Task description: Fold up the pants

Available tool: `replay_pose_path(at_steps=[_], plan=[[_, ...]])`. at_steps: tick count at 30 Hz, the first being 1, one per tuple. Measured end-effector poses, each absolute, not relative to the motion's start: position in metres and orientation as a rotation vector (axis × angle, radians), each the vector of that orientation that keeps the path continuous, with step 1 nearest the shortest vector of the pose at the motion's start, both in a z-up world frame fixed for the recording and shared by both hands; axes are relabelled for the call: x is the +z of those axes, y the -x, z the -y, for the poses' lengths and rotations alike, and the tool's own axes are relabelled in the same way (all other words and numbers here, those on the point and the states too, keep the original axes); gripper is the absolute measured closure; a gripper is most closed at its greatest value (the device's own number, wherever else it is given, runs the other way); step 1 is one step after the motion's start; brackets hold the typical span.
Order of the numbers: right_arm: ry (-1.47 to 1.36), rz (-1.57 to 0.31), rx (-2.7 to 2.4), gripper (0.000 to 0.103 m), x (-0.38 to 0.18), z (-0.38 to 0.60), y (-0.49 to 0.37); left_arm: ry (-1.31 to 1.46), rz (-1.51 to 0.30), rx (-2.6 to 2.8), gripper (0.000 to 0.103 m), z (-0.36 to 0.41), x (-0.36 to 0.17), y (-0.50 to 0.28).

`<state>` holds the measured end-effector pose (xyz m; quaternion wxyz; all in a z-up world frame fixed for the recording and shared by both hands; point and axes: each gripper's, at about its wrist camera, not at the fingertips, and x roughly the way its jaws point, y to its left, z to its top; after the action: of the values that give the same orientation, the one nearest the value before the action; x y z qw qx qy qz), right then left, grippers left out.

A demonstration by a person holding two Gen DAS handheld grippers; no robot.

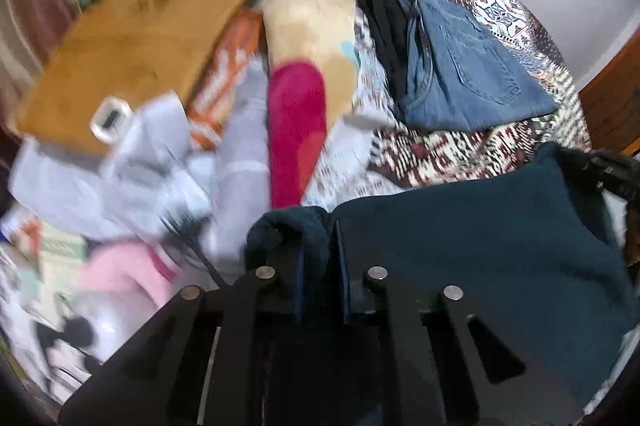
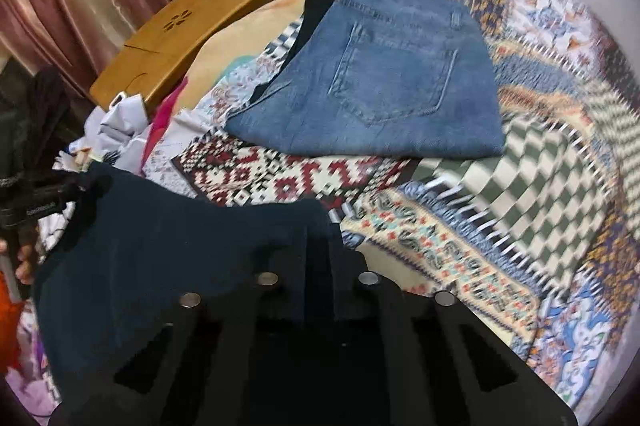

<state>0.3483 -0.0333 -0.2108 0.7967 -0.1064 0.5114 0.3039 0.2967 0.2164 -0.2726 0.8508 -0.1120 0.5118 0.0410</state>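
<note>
Dark teal pants [image 1: 480, 238] hang spread between my two grippers above the bed. My left gripper [image 1: 318, 246] is shut on one bunched corner of the cloth, which folds over its left finger. In the right wrist view the same pants [image 2: 168, 250] stretch away to the left, and my right gripper [image 2: 318, 242] is shut on their near corner. At the far left of that view a hand [image 2: 24, 266] holds the other gripper's black body. Both views are blurred.
Folded blue jeans [image 2: 380, 77] lie on a black garment [image 2: 316, 9] on the patterned bedspread [image 2: 520, 165]. A wooden lap tray [image 2: 180, 33] sits at the back left. A heap of grey and pink clothes [image 1: 132, 161] lies by a cream-and-pink blanket [image 1: 308, 37].
</note>
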Motion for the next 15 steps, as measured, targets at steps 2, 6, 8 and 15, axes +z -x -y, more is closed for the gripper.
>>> replay_pose_path(at_steps=[2,6,8,15], plan=[[0.23,-1.057,0.637,0.097,-0.202,0.031,-0.352,0.168,-1.03,0.13,0.089,-0.216,-0.26,-0.303],[0.219,-0.995,0.634,0.097,-0.184,0.018,-0.361,0.134,-0.995,0.202,0.089,-0.229,-0.248,-0.32],[0.237,-0.971,0.627,0.097,-0.181,0.007,-0.366,0.123,-1.004,0.214,0.088,-0.235,-0.25,-0.33],[0.273,-0.988,0.571,0.081,-0.18,-0.006,-0.363,0.13,-1.075,0.259,0.039,-0.253,-0.26,-0.321]])
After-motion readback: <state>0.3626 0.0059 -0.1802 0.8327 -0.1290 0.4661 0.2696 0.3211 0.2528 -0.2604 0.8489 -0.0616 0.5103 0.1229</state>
